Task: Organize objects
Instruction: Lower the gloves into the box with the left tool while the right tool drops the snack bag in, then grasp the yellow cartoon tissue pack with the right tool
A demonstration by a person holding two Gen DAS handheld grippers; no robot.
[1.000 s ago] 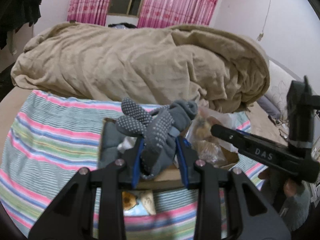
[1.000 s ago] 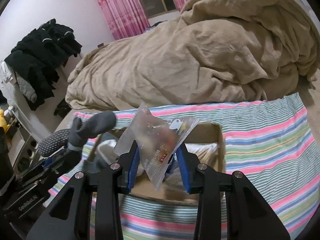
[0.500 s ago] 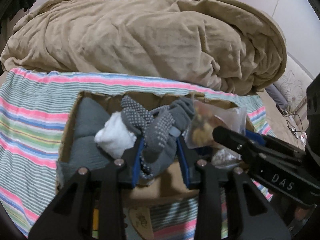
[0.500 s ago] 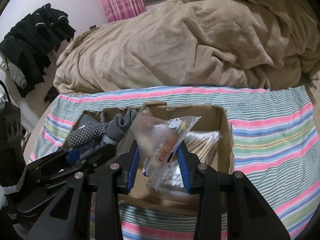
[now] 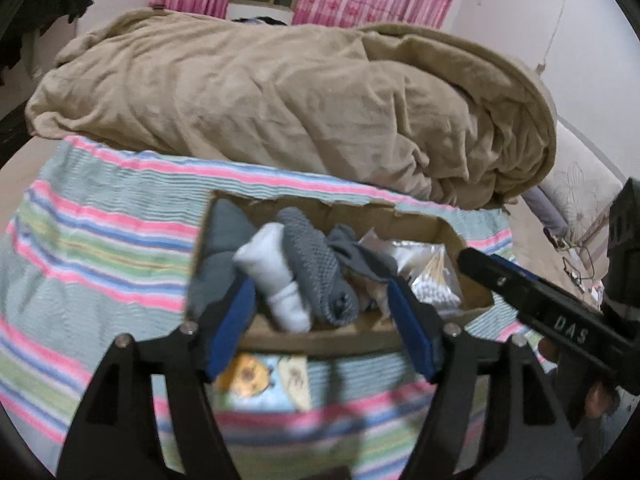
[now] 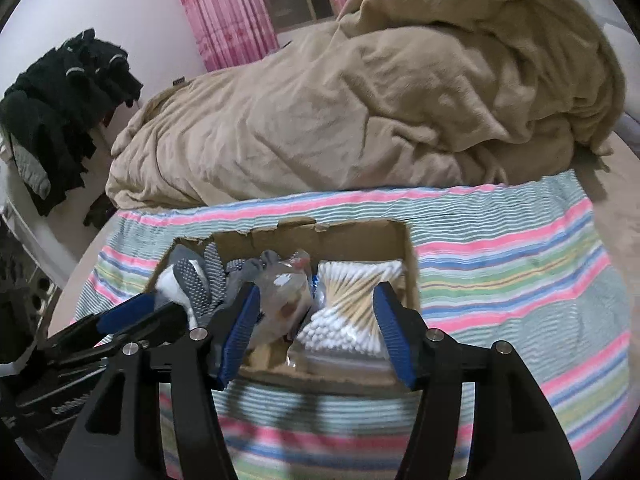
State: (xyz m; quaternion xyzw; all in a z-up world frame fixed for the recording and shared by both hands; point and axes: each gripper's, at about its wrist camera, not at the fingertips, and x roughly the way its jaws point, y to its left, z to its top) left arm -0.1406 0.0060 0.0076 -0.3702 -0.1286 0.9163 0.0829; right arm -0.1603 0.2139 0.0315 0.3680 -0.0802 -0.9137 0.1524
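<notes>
- Left wrist view: left tongs (image 5: 320, 316) spread, empty, above cardboard box (image 5: 448, 232); grey glove (image 5: 316, 268) inside, at 12 o'clock.
- Right wrist view: right tongs (image 6: 316, 332) spread, empty; cotton swabs (image 6: 352, 300) in box, at 1 o'clock.

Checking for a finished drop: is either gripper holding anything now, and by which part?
Nothing is held. The left gripper and right gripper both have open jaws over the box.

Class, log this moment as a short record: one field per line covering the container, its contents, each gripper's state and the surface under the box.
container: cardboard box, open top
contents: grey dotted gloves, white sock, clear snack bag, cotton swabs
left gripper: open, empty
right gripper: open, empty
surface: striped cloth
behind: tan blanket
</notes>
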